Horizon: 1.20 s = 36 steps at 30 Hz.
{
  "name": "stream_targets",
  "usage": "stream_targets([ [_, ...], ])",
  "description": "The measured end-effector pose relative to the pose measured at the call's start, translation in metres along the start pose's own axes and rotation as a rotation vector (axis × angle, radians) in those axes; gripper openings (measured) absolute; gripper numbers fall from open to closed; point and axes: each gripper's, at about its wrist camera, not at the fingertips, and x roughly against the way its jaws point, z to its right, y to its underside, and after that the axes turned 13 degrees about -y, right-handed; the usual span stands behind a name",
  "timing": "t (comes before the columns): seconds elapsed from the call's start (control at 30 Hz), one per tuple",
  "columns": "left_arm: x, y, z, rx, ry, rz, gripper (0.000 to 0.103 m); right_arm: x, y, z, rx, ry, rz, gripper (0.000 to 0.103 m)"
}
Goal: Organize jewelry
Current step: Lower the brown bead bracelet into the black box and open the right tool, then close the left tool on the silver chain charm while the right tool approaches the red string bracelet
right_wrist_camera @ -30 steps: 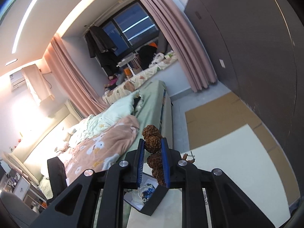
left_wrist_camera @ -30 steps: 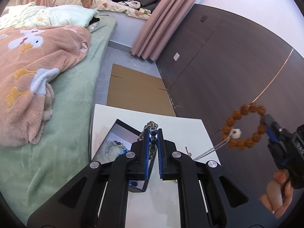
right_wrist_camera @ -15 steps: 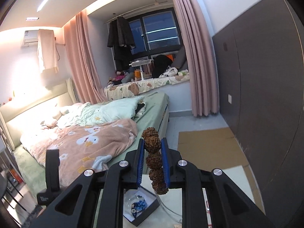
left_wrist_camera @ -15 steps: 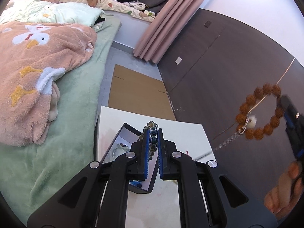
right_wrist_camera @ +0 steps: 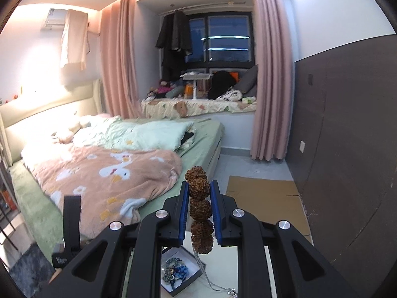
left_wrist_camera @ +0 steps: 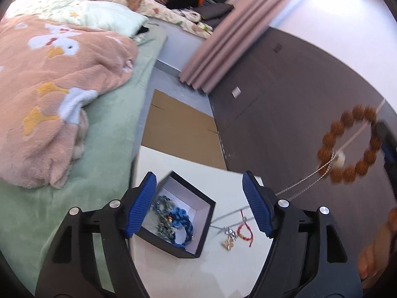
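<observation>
A black jewelry box (left_wrist_camera: pixel 196 233) with a white lining sits on the white table (left_wrist_camera: pixel 188 173); blue and grey bead bracelets (left_wrist_camera: pixel 171 221) lie inside it. My left gripper (left_wrist_camera: pixel 199 207) is open and empty above the box. My right gripper (right_wrist_camera: pixel 200 203) is shut on a brown seed-bead bracelet (right_wrist_camera: pixel 199 206), held high at the right of the left wrist view (left_wrist_camera: pixel 347 144). A silver chain (left_wrist_camera: pixel 305 178) is caught on that bracelet and hangs to the table, ending in a pendant (left_wrist_camera: pixel 229 238). A red cord bracelet (left_wrist_camera: pixel 245 232) lies beside the pendant.
A bed with a green sheet (left_wrist_camera: pixel 62 211) and a pink duck blanket (left_wrist_camera: pixel 49 87) borders the table's left side. Flat cardboard (left_wrist_camera: pixel 178 131) lies on the floor beyond the table. A dark panelled wall (left_wrist_camera: pixel 285 99) runs along the right.
My left gripper has opened and released the bead bracelet, which now lies in the box. My right gripper has lifted the brown bracelet higher, pulling the silver chain up.
</observation>
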Motion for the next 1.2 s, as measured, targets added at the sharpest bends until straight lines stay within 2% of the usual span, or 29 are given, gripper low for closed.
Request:
stream_targets([
  [0.17, 0.01, -0.007, -0.024, 0.056, -0.033, 0.029, 0.076, -0.035, 0.017, -0.007, -0.022, -0.037, -0.065, 0.017],
  [0.43, 0.021, -0.013, -0.045, 0.079, -0.067, 0.053, 0.076, -0.1, 0.078, -0.004, -0.092, -0.072, -0.211, 0.017],
  [0.57, 0.02, -0.013, -0.051, 0.092, -0.082, 0.049, 0.076, -0.127, 0.108, 0.002, -0.157, -0.142, -0.296, 0.021],
  [0.6, 0.019, -0.013, -0.05, 0.091, -0.086, 0.049, 0.076, -0.132, 0.114, 0.004, -0.172, -0.143, -0.317, 0.041],
  [0.67, 0.018, -0.012, -0.049, 0.083, -0.097, 0.045, 0.076, -0.127, 0.125, 0.013, -0.192, -0.121, -0.282, 0.078],
  [0.73, 0.014, -0.011, -0.047, 0.075, -0.105, 0.035, 0.076, -0.124, 0.13, 0.025, -0.226, -0.109, -0.288, 0.076],
  [0.77, 0.012, -0.01, -0.045, 0.068, -0.108, 0.029, 0.076, -0.12, 0.131, 0.032, -0.255, -0.112, -0.291, 0.071],
  [0.93, 0.004, -0.006, -0.028, 0.026, -0.104, 0.014, 0.076, -0.094, 0.135, 0.067, -0.342, -0.079, -0.289, 0.071],
  [1.2, -0.013, 0.008, 0.012, -0.043, -0.054, -0.019, 0.076, -0.055, 0.153, 0.113, -0.485, 0.001, -0.29, 0.072],
])
